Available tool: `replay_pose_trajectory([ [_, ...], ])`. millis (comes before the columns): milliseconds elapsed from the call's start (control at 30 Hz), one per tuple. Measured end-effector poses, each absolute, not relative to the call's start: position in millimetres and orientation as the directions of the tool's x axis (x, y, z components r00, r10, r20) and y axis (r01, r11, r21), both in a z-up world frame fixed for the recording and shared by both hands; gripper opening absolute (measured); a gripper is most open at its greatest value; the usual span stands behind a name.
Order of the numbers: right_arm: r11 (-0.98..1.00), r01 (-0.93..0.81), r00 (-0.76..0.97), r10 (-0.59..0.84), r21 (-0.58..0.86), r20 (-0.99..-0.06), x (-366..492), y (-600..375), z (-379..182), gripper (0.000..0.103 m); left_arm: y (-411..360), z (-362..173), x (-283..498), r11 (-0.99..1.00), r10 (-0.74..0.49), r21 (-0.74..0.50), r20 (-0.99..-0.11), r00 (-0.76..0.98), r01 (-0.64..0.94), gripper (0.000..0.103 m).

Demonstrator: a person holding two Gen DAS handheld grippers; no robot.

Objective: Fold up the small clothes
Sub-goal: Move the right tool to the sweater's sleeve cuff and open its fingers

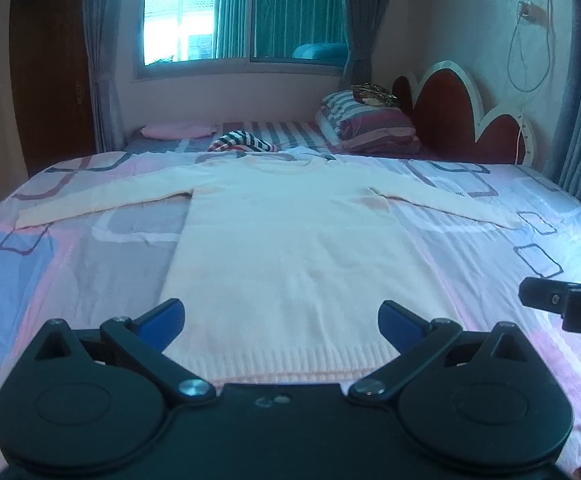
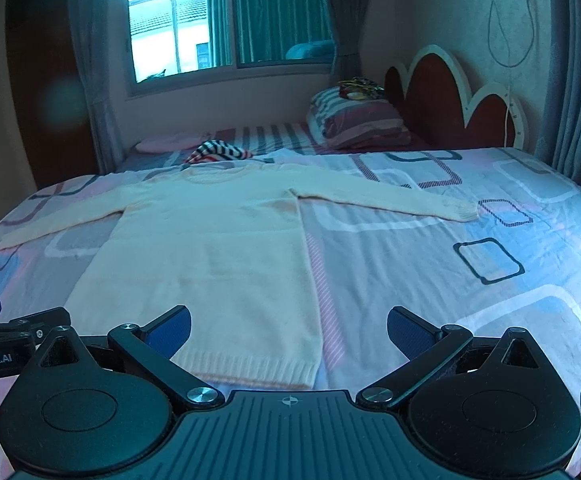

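Your sweater (image 1: 290, 240) lies flat on the bed (image 1: 510, 216), sleeves out, hem nearest you. The left gripper (image 1: 281, 314) and right gripper (image 2: 289, 322) both hang spread and empty above the hem. Pinch each sleeve by the cuff and lay it squarely across the chest.

A bed (image 1: 90, 264) is filling the foreground, its sheet showing pink, blue and grey rectangles. A red headboard (image 1: 446, 120) with white scalloped trim is standing against the right wall (image 1: 470, 20). Striped pillows (image 1: 366, 124) are lying stacked beside it. A window (image 1: 246, 12) is letting in bright daylight on the far wall, with grey curtains (image 1: 358, 20) hanging on both sides. A dark wooden wardrobe (image 1: 46, 72) is standing at left. A cable (image 1: 526, 56) is hanging looped from a wall socket.
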State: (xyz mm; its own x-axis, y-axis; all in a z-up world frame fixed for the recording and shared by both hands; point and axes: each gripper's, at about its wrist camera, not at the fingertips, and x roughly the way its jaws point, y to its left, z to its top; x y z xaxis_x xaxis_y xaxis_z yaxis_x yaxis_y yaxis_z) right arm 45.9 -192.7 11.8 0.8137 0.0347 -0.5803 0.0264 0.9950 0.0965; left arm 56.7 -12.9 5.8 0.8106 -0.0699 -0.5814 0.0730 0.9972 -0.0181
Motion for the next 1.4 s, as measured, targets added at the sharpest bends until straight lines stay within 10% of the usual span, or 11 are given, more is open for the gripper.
replay_pose_trajectory([
  [467, 0.996, 0.086, 0.842, -0.053, 0.036, -0.538, 106.4, -199.9, 4.5, 0.103, 17.6, -9.4, 120.1, 0.985, -0.086, -0.167, -0.634, 0.768, -0.028, 0.103],
  [1133, 0.979, 0.105, 0.854, 0.000, 0.173, -0.520, 201.0, -251.0, -5.5, 0.103, -1.6, -23.0, 207.3, 0.995, 0.102, 0.061, -0.590, 0.801, -0.081, 0.103],
  [1400, 0.963, 0.192, 0.853, -0.067, 0.192, -0.518, 242.9, -288.7, -19.7, 0.103, -6.3, -31.5, 247.4, 1.000, -0.019, -0.005, -0.629, 0.777, 0.020, 0.102],
])
